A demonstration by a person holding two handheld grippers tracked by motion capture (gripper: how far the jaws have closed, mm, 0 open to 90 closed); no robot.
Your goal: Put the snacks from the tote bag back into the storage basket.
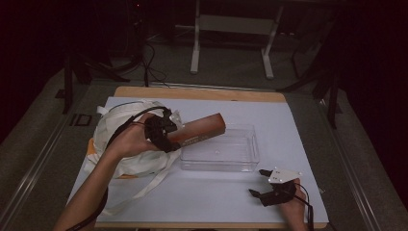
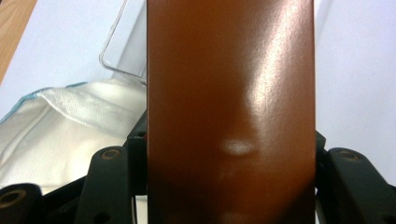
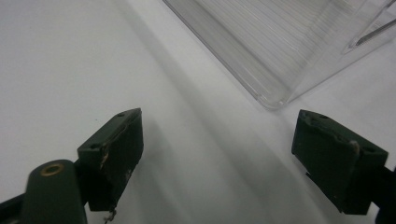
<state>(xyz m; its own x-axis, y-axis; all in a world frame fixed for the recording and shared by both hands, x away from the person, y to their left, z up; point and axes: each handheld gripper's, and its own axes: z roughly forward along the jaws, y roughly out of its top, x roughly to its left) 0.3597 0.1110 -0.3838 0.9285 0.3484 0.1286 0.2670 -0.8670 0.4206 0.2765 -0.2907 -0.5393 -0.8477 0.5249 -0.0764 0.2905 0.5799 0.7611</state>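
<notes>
Clearly the left gripper is clamped on a long brown box, its black jaws pressing both long sides in the left gripper view, where the glossy box face rises up the middle. The box is held tilted above the near-left rim of the clear plastic tray, its far end over the tray's back left corner. The left forearm reaches up across a white cloth bag with loose straps. The right gripper rests low on the white table cover, jaws spread wide with nothing between them, just beside the tray's near right corner. Open cover lies in front of the tray.
</notes>
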